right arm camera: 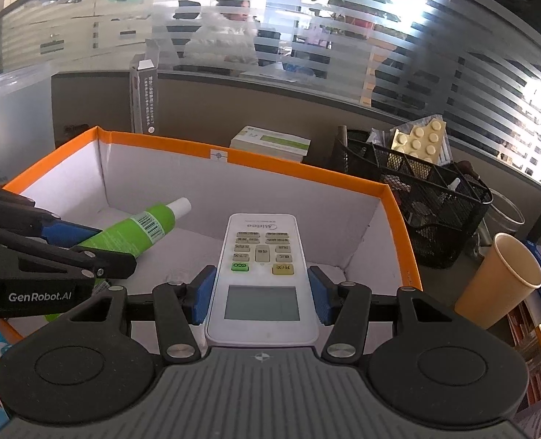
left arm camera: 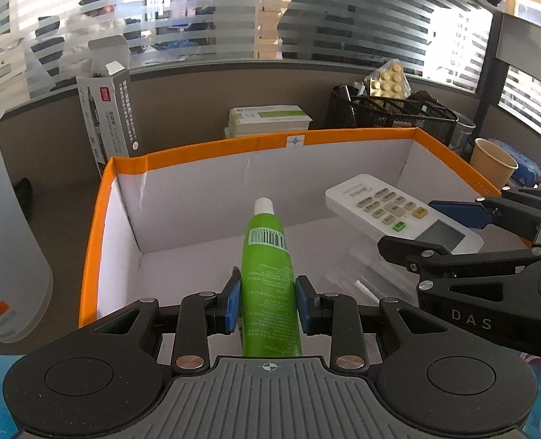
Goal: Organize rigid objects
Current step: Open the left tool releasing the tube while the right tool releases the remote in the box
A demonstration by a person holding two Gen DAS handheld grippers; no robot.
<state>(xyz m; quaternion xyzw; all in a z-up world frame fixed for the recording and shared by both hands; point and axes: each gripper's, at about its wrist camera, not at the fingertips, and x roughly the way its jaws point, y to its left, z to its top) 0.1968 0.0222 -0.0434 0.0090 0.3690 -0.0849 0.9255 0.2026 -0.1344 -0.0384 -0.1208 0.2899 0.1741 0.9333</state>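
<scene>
My left gripper [left arm camera: 268,301] is shut on a green tube [left arm camera: 269,274] with a white cap, held over the orange-rimmed white box [left arm camera: 204,153]. My right gripper [right arm camera: 261,294] is shut on a white remote control [right arm camera: 261,274], also above the box [right arm camera: 307,172]. In the left wrist view the remote [left arm camera: 398,214] and the right gripper [left arm camera: 464,230] come in from the right. Over in the right wrist view, the green tube [right arm camera: 138,230] and the left gripper [right arm camera: 76,245] enter from the left. A clear object lies on the box floor [left arm camera: 350,270].
Behind the box stand a black mesh organizer [right arm camera: 416,197] with a blister pack [right arm camera: 422,141], a stack of green-white boxes [right arm camera: 270,142], and a tall grey carton [left arm camera: 105,117]. A paper cup [right arm camera: 500,278] stands to the right, a translucent cup [left arm camera: 7,241] to the left.
</scene>
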